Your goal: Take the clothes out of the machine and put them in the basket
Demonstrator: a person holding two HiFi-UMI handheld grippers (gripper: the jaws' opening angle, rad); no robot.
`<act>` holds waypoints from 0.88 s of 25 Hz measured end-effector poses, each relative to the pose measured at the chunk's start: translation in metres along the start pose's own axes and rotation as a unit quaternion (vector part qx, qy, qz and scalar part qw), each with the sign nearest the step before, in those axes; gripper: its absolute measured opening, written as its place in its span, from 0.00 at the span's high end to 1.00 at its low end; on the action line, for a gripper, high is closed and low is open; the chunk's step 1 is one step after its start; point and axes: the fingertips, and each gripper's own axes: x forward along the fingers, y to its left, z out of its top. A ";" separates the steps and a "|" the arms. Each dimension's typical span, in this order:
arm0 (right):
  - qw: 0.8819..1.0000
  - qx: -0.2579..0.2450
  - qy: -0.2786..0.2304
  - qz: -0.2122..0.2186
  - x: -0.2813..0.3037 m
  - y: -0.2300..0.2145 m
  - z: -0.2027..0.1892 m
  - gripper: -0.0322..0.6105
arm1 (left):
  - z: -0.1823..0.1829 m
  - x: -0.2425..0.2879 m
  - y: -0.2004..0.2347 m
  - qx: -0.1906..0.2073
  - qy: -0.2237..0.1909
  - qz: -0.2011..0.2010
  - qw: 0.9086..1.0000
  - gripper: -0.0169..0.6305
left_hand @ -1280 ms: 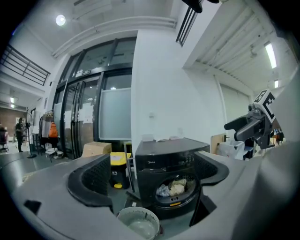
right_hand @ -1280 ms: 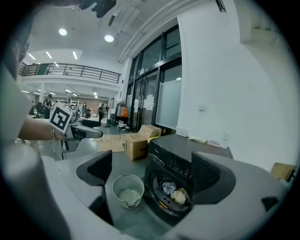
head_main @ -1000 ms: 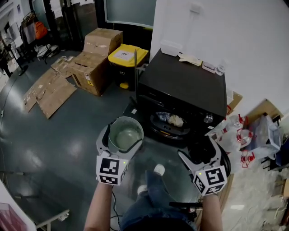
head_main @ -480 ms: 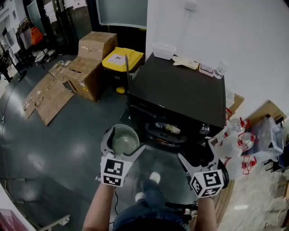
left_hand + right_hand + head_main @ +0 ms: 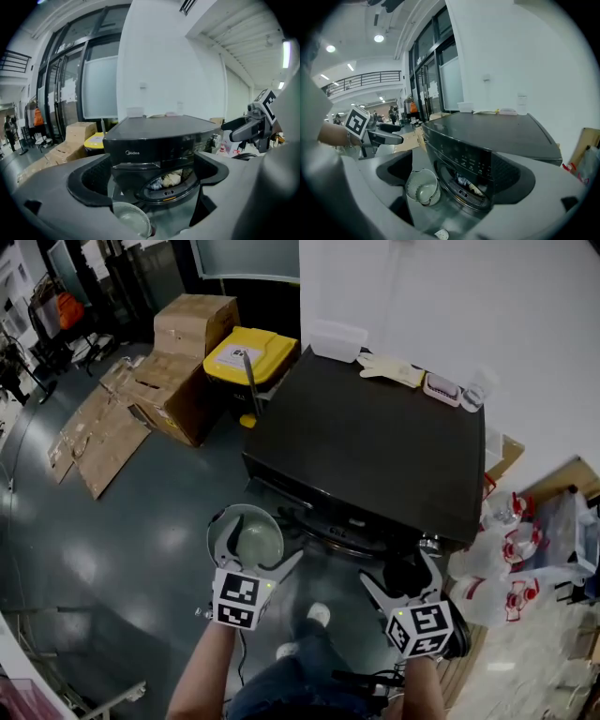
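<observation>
Head view: the left gripper (image 5: pixel 255 547), jaws spread and empty, hovers over the basket (image 5: pixel 242 509), which stands mouth-up on the floor. The right gripper (image 5: pixel 398 570), also spread and empty, hangs before the washing machine (image 5: pixel 375 446).
Left gripper view: the clothes (image 5: pixel 169 178) sit inside the drum as a bundle lying crosswise. The opening faces the person.
Right gripper view: the basket is just beside the opening. Best to go in low, nip the nearest fold and draw it straight out.

Dark glossy floor (image 5: pixel 141 549), white wall (image 5: pixel 534 306), cardboard boxes (image 5: pixel 183 334) beside a yellow-lidded bin (image 5: pixel 246 354), flattened cardboard (image 5: pixel 94 432) nearby.
</observation>
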 end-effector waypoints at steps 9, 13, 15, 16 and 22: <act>0.998 -0.001 0.046 0.045 0.045 -0.005 -0.033 0.16 | -0.031 0.040 0.001 -0.017 0.038 -0.001 0.999 0.12; 0.997 0.013 0.048 0.055 0.056 0.002 -0.054 0.16 | -0.051 0.045 0.004 -0.010 0.045 -0.002 0.999 0.12; 0.998 0.014 0.042 0.053 0.063 0.004 -0.065 0.16 | -0.061 0.050 0.008 -0.010 0.044 0.000 0.999 0.12; 0.998 0.013 0.038 0.049 0.066 0.004 -0.070 0.16 | -0.066 0.053 0.010 -0.010 0.044 0.000 0.999 0.12; 0.999 0.036 0.023 0.018 0.077 0.009 -0.097 0.16 | -0.101 0.059 0.009 -0.008 0.043 -0.023 0.999 0.13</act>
